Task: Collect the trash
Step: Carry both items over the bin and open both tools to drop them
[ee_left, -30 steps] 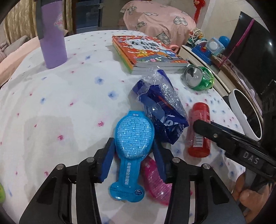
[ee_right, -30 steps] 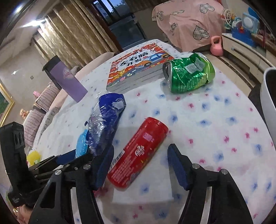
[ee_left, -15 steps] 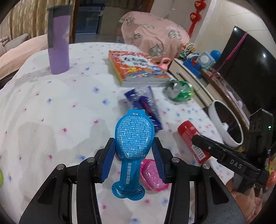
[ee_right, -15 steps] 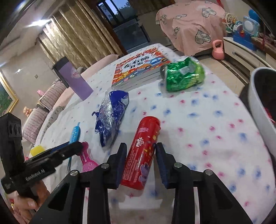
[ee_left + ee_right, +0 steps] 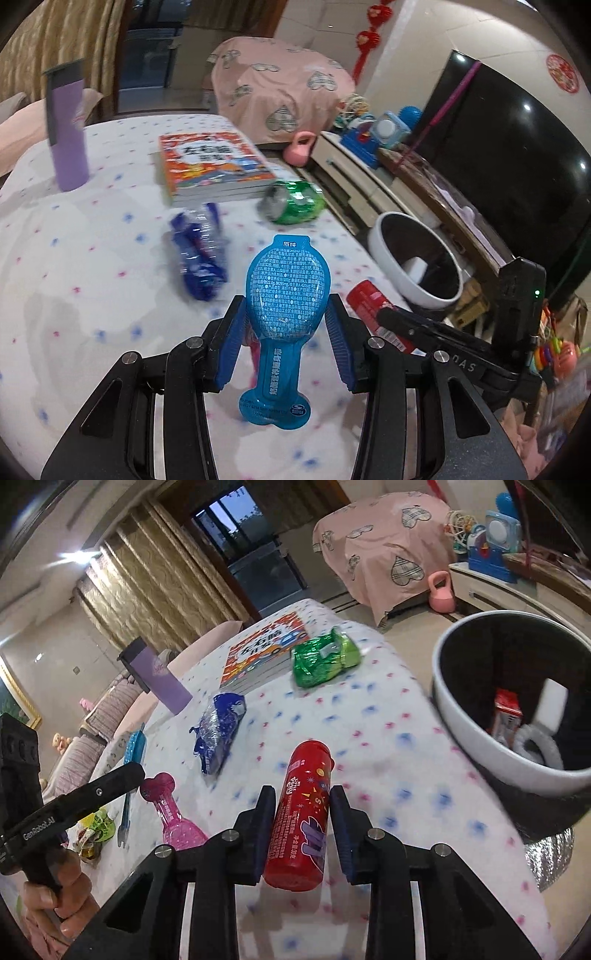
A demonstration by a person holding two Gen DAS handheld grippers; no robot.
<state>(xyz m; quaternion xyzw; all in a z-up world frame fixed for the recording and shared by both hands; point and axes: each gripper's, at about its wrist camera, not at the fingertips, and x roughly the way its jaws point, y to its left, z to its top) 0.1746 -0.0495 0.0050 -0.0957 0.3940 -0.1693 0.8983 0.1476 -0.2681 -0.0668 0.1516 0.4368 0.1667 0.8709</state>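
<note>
My left gripper (image 5: 286,325) is shut on a blue spoon-shaped packet (image 5: 286,295) and holds it above the table. My right gripper (image 5: 303,812) is shut on a red tube (image 5: 304,812), lifted off the cloth. The tube (image 5: 369,299) and the right gripper's body show at the right of the left wrist view. A blue wrapper (image 5: 218,727), a crushed green can (image 5: 323,659) and a pink spoon-shaped packet (image 5: 173,818) lie on the white dotted tablecloth (image 5: 388,738). The white bin (image 5: 476,738) stands beside the table's right edge, with some trash inside.
A stack of books (image 5: 264,653) and a purple tumbler (image 5: 155,675) stand at the far side. A yellow-green packet (image 5: 94,830) lies near the left hand. A TV (image 5: 498,155) and a toy shelf (image 5: 369,140) are beyond the bin.
Both grippers have risen and drawn back with their loads. The right gripper closed on the red tube and lifted it; the bin has come nearer in view.
</note>
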